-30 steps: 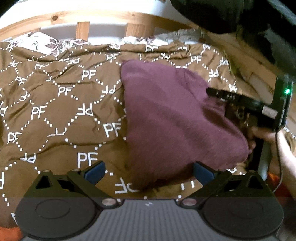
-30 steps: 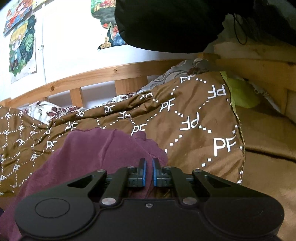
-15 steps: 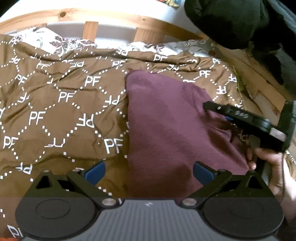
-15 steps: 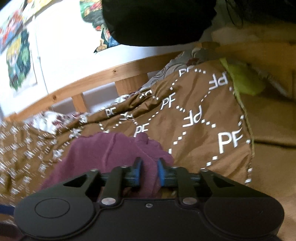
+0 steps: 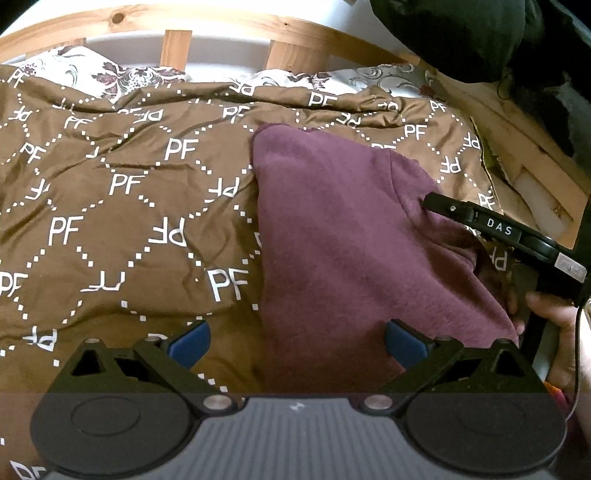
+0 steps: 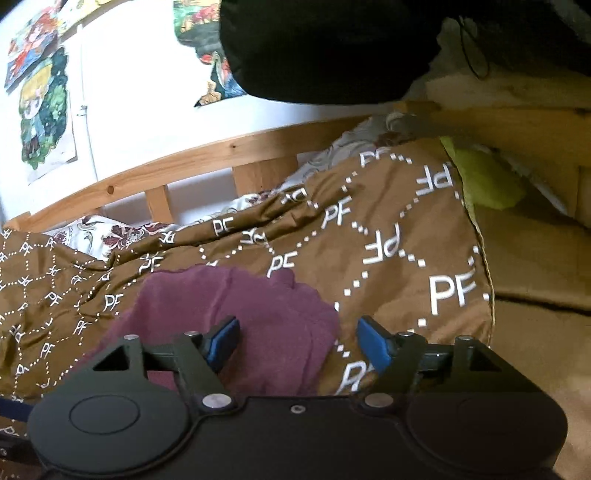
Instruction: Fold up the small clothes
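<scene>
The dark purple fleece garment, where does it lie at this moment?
The dark purple fleece garment lies on the brown quilted cover printed with PF, right of centre in the left wrist view, below the wooden bed rail; the opening right gripper stands over its right edge.

Wooden bed frame (image 6: 207,173), white wall (image 6: 140,92) with cartoon posters (image 6: 44,110).

Left gripper (image 5: 297,345): matte black housing w/ two round discs, grey ribbed centre panel, silver pivot screws, triangular cut-outs in the linkage arms, blue pads on the fingers (image 5: 190,341). Right gripper (image 6: 297,341): same build, all-black body, small centre screw, blue pads too. From the left wrist view its side shows white "DAS" lettering, a thin cable by the hand (image 5: 561,332).
</scene>
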`<control>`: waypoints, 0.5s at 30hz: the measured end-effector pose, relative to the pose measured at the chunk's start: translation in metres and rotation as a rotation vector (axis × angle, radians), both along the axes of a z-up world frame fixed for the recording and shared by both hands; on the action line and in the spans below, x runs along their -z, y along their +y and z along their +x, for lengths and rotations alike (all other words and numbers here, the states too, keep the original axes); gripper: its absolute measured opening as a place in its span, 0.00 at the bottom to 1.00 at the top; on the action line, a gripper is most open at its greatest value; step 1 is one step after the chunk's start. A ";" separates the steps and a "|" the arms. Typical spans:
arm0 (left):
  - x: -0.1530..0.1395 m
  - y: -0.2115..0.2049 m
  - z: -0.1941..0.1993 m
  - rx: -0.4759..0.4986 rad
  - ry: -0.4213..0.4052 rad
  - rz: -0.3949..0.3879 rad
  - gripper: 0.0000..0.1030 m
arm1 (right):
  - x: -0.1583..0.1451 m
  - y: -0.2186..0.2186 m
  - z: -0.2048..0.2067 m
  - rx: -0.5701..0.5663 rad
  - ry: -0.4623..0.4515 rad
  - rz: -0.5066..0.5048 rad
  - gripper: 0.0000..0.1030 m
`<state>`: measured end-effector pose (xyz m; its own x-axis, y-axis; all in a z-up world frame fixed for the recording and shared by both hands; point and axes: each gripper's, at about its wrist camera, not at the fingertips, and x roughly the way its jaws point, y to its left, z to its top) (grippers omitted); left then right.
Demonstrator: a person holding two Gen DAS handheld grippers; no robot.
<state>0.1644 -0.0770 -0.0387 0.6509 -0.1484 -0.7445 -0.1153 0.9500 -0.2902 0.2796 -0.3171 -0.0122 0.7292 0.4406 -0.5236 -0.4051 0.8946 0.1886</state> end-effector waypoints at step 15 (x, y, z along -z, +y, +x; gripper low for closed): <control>0.012 0.002 -0.001 -0.011 0.023 -0.019 1.00 | 0.008 0.003 0.003 -0.068 0.053 0.086 0.76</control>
<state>0.1632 -0.0752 -0.0509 0.6355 -0.1558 -0.7562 -0.1321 0.9430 -0.3053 0.2830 -0.3140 -0.0199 0.6685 0.5330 -0.5186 -0.4517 0.8450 0.2862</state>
